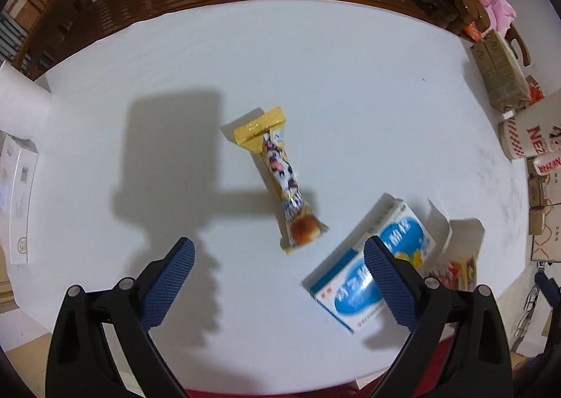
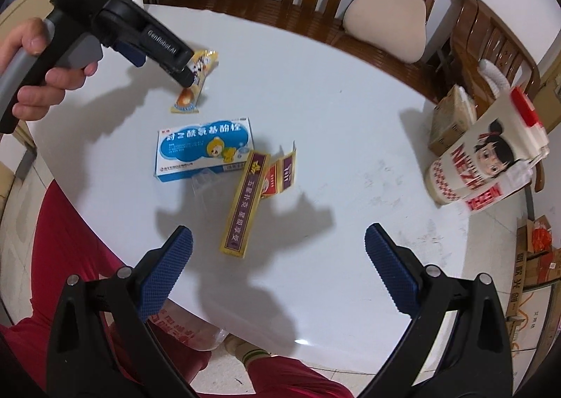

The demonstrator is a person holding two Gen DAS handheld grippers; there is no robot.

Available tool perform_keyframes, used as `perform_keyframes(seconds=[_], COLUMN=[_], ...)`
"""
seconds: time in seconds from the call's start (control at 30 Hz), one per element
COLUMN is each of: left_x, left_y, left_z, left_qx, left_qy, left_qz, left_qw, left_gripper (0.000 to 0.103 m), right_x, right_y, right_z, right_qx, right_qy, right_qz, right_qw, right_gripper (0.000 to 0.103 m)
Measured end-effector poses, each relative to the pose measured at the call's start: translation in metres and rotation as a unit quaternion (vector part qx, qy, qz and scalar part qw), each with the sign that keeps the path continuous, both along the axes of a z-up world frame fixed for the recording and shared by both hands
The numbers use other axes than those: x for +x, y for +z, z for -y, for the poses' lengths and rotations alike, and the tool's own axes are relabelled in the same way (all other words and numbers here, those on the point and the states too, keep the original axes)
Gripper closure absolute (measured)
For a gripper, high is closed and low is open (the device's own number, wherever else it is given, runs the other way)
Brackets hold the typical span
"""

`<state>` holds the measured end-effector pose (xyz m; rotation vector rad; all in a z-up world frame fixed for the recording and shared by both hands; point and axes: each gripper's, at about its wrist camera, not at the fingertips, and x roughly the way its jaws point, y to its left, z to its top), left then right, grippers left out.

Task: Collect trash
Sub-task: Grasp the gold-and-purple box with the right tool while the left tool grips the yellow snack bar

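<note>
L tool (image 1: pixel 278 270) open | R tool (image 2: pixel 278 257) open | R view only: card box (image 2: pixel 244 201) (flaps open)

The left tongs (image 1: pixel 278 259) hang spread wide above the white table (image 1: pixel 350 100) — a yellow snack wrapper (image 1: pixel 280 180) lies ahead, a blue-and-white box (image 1: pixel 354 278) beside the right finger.

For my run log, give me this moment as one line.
left gripper: open, above snack wrapper | right gripper: open, empty | blue medicine box, card box: on table
</note>
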<state>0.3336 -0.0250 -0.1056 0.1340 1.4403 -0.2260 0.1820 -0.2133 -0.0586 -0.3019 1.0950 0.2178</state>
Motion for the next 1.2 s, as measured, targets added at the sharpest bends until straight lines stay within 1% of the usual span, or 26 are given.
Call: perform_keyframes(seconds=[0.1,0.33,0.4,0.43,0.53,0.57,0.6,0.63,0.67,0.7,0.77,0.8,0.83,0.87,0.9,0.97,1.0,1.07,1.2], left_x=[0.008,0.022,0.025,0.027,0.029,0.032,0.033,0.033,0.034,0.034,0.036,0.036,0.037,0.036,0.04,0.041,0.041,0.042,0.038], left_y=[-0.007,-0.02,-0.025,-0.027,-0.033,-0.035,-0.037,-0.038,-0.04,-0.042,-0.046,-0.046,-0.046,-0.045,-0.047,-0.046,-0.046,-0.046,-0.044], left_z=[0.002,0.002,0.003,0.003,0.005,0.006,0.006,0.007,0.008,0.009,0.009,0.009,0.01,0.011,0.013,0.016,0.016,0.015,0.015], left_qx=[0.006,0.005,0.01,0.011,0.005,0.004,0.004,0.005,0.006,0.005,-0.002,-0.001,0.003,0.007,0.011,0.01,0.008,0.008,0.007], left_qy=[0.003,0.023,0.029,0.03,0.033,0.034,0.034,0.034,0.034,0.035,0.037,0.036,0.033,0.029,0.025,0.021,0.021,0.023,0.014], left_qz=[0.0,-0.004,-0.003,-0.004,-0.013,-0.015,-0.017,-0.019,-0.023,-0.026,-0.032,-0.03,-0.027,-0.024,-0.022,-0.021,-0.021,-0.018,-0.007], left_qw=[1.0,0.9997,0.9995,0.9995,0.9994,0.9993,0.9993,0.9992,0.9991,0.9991,0.9988,0.9989,0.9991,0.9993,0.9994,0.9995,0.9995,0.9995,0.9998], left_gripper=[0.008,0.008,0.009,0.011,0.021,0.024,0.026,0.033,0.036,0.036,0.046,0.047,0.053,0.059,0.062,0.071,0.073,0.08,0.083], right_x=[0.008,0.02,0.025,0.025,0.028,0.027,0.027,0.028,0.029,0.03,0.031,0.031,0.03,0.029,0.029,0.028,0.028,0.028,0.023], right_y=[-0.012,-0.038,-0.044,-0.047,-0.056,-0.057,-0.058,-0.059,-0.063,-0.066,-0.07,-0.071,-0.072,-0.071,-0.071,-0.072,-0.072,-0.071,-0.067], right_z=[0.001,0.004,0.006,0.007,0.007,0.006,0.007,0.007,0.006,0.006,0.005,0.004,0.003,0.002,0.002,0.001,0.001,0.0,-0.005], right_qx=[0.01,0.031,0.036,0.037,0.042,0.042,0.044,0.046,0.051,0.052,0.051,0.049,0.05,0.054,0.055,0.053,0.051,0.046,0.032], right_qy=[-0.002,-0.007,-0.01,-0.01,-0.011,-0.011,-0.01,-0.009,-0.007,-0.007,-0.006,-0.005,-0.003,-0.001,0.0,0.003,0.004,0.007,0.015], right_qz=[-0.015,-0.043,-0.05,-0.053,-0.06,-0.06,-0.062,-0.065,-0.073,-0.079,-0.081,-0.08,-0.081,-0.082,-0.085,-0.087,-0.087,-0.083,-0.069], right_qw=[1.0,0.999,0.998,0.998,0.997,0.997,0.997,0.997,0.996,0.995,0.995,0.996,0.995,0.995,0.995,0.995,0.995,0.996,0.997], right_gripper=[0.007,0.007,0.01,0.01,0.012,0.016,0.031,0.04,0.048,0.048,0.049,0.055,0.06,0.072,0.082,0.083,0.083,0.083,0.083])
